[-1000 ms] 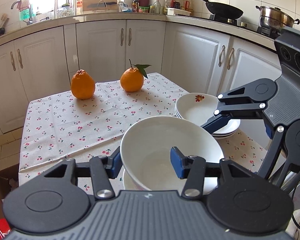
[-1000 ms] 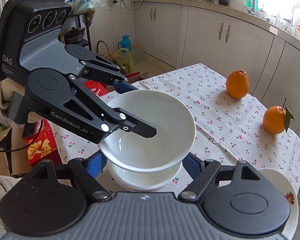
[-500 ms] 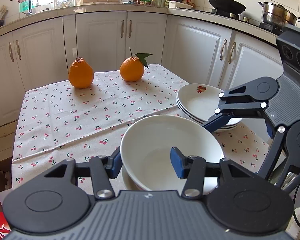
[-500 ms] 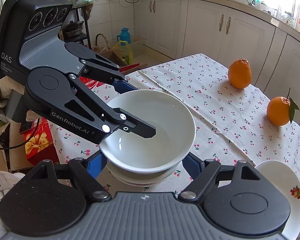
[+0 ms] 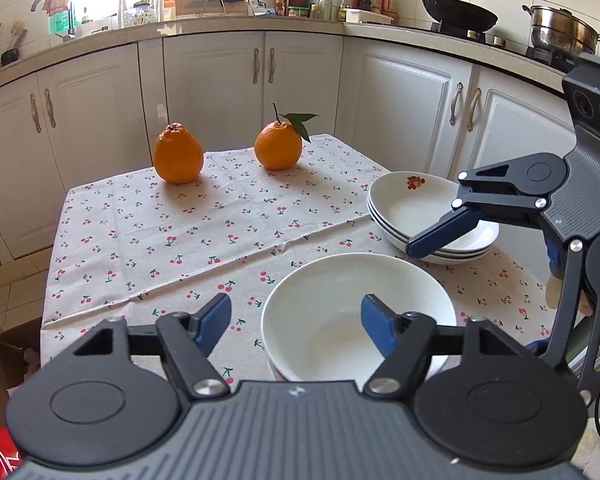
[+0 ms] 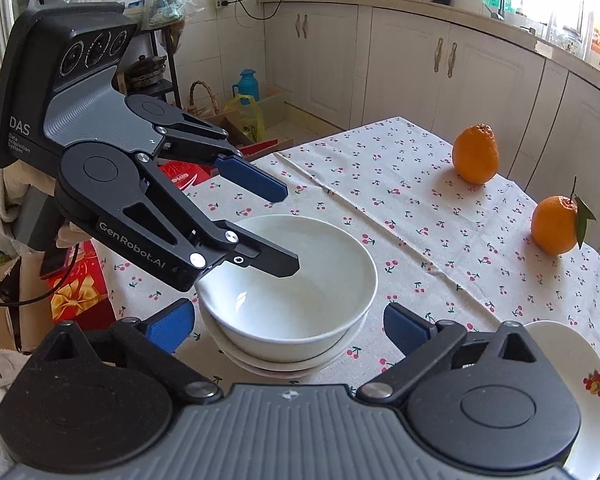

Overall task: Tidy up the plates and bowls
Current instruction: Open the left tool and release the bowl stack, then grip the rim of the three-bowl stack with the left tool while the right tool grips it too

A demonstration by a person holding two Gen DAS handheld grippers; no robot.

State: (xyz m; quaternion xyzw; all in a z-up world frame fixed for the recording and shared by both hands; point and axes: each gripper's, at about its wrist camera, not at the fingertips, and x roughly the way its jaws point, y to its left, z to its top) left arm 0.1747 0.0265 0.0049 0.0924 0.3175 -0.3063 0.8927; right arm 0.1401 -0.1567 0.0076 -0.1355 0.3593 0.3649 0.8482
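A white bowl (image 5: 352, 312) (image 6: 296, 280) sits nested on a stack of white bowls (image 6: 284, 360) near the table's front edge. My left gripper (image 5: 296, 326) is open, its blue fingers apart, one finger over the bowl's inside and one outside its left rim; it shows in the right wrist view (image 6: 288, 228) too. A stack of white plates (image 5: 404, 216) with a fruit print stands to the right; its rim shows in the right wrist view (image 6: 592, 396). My right gripper (image 6: 288, 326) is open and empty, just in front of the bowl stack; one of its fingers (image 5: 444, 236) hangs over the plates.
Two oranges (image 5: 178, 158) (image 5: 278, 146) sit at the far side of the cherry-print tablecloth (image 5: 160, 240). White kitchen cabinets (image 5: 220, 80) surround the table. A red box (image 6: 80, 296) and bags lie on the floor at the left.
My left gripper has opened and let go of the top bowl, which now rests lower, nested on the stack. The left gripper has drawn back a little. The right gripper stayed open.
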